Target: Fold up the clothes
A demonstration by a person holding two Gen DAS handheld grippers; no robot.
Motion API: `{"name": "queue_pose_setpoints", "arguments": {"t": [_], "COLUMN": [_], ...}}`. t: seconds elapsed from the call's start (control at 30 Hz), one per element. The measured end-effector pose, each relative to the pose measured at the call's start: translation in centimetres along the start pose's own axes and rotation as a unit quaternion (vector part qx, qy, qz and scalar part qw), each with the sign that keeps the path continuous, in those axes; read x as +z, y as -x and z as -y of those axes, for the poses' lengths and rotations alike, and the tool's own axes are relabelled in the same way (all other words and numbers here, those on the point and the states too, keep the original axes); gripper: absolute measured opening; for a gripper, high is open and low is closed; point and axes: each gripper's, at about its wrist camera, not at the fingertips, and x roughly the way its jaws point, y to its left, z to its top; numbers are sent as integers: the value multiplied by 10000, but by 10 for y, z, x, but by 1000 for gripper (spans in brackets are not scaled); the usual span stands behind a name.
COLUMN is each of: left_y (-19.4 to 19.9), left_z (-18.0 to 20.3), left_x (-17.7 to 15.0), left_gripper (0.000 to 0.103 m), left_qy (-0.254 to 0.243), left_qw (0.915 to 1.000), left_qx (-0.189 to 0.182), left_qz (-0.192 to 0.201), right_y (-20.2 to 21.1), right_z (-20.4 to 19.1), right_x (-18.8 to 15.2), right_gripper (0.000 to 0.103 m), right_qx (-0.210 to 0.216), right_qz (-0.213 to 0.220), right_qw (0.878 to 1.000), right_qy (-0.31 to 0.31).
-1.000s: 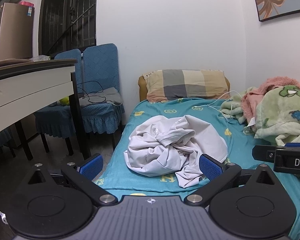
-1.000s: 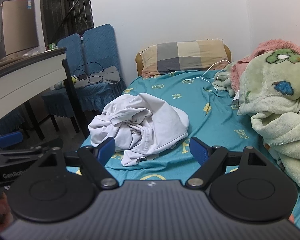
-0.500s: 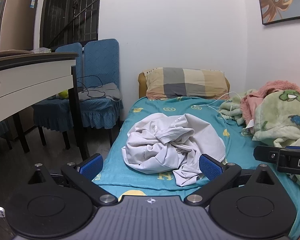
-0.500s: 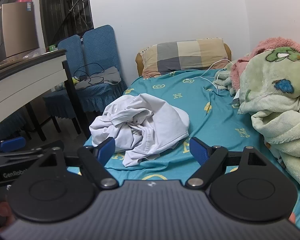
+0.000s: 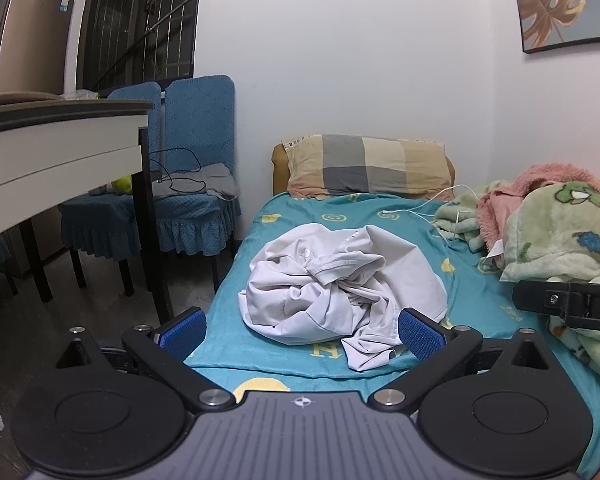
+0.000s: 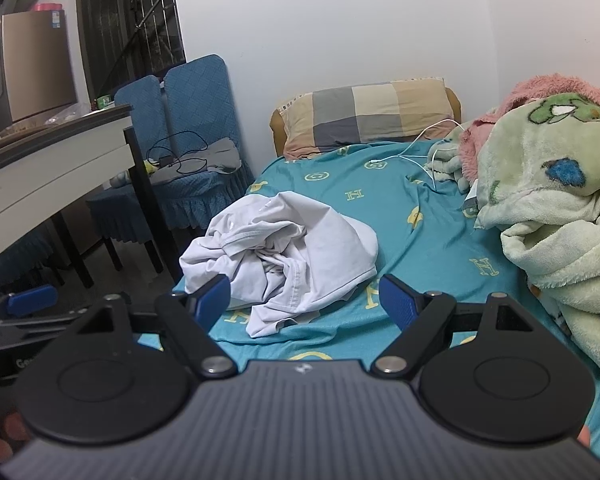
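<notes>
Crumpled white shirt [image 5: 340, 284] heaped on the teal bed [image 5: 480, 304].
Left gripper [image 5: 302, 330] and right gripper [image 6: 304, 298]: fingers spread, holding nothing.

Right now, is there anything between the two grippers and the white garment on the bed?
Nothing visible. The left gripper and right gripper are both open, with only bare teal sheet before the crumpled white garment. The green blanket lies off to the right.

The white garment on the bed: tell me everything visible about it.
The white garment is thin, light fabric that looks like cotton, crumpled into a loose heap with ribbed edging and small buttons showing. It lies unfolded on the teal bedsheet near the bed's foot, one corner trailing forward. Both the left gripper and the right gripper are open, apart from it.
</notes>
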Motion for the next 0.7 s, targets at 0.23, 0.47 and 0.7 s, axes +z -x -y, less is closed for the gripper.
{"name": "queue_pose_setpoints", "arguments": {"t": [0.23,0.47,0.7], "left_y": [-18,-84,-188], "left_z": [9,36,56], "left_x": [-8,-2,10], "left_gripper": [102,95,88], "left_qy": [-307,-1138,-2007], "left_qw": [9995,9927,9783], "left_qx": [69,110,244], "left_qz": [-95,-390,-460], "right_y": [4,8,-9], "right_z": [16,31,45], "right_x": [6,12,13], "right_gripper": [83,83,83], "right_qx": [-139,-278,-337], "right_qz": [29,58,-38], "right_qw": [9997,9987,9976], "right_qy": [-212,-424,-602]}}
